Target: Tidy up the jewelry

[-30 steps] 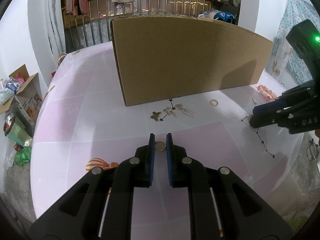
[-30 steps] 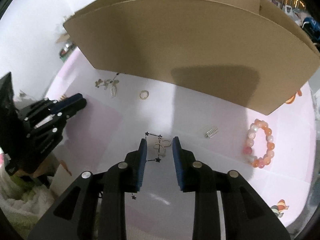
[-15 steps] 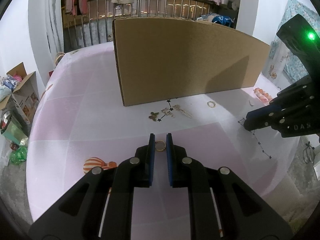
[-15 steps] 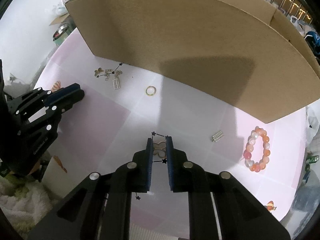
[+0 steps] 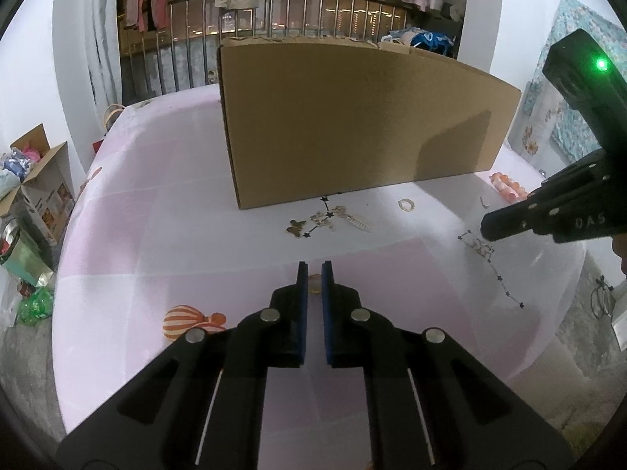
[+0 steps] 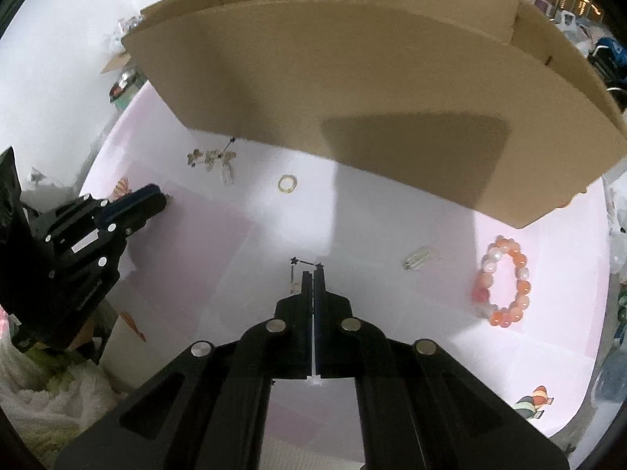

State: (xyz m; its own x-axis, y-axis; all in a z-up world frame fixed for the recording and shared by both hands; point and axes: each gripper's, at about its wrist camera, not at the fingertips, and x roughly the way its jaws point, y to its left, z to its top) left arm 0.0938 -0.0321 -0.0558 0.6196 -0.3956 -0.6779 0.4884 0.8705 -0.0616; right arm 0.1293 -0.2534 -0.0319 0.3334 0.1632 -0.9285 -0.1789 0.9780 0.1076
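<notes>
The left gripper [image 5: 314, 274] points down at the pink-and-white checked tablecloth [image 5: 164, 235], its 2 blue pads nearly together and pinching a small gold ring [image 5: 314, 289] that shows in the narrow gap at the tips. Just left of and below its fingers lies an orange-striped print on the cloth [image 5: 184, 319].

Ahead of this gripper, near the foot of the big cardboard box [image 5: 352, 125], a cluster of small gold charms [image 5: 327, 221] lies with a butterfly-shaped piece at its left end. Further right of that cluster sits a second gold ring [image 5: 406, 205], apart from the rest.

The right gripper [image 6: 313, 274] is clenched, its pads pressed flat together with only a sliver of light between them. At its tips lies a thin star-link chain [image 6: 306, 262]: 2 dark stars and a short run of chain show just beyond the fingertips, and a strand hangs beside the left finger. Whether the pads actually pinch the chain cannot be told from this view. In the left wrist view the same chain [image 5: 501, 278] trails over the cloth below the closed black fingers, with a gold pendant near them.

To the right of the right gripper, a small silver clasp piece [image 6: 417, 259] lies on the cloth, and further right a bracelet of orange and pink beads [image 6: 503, 282] rests in a loose loop, well apart from the fingers.
</notes>
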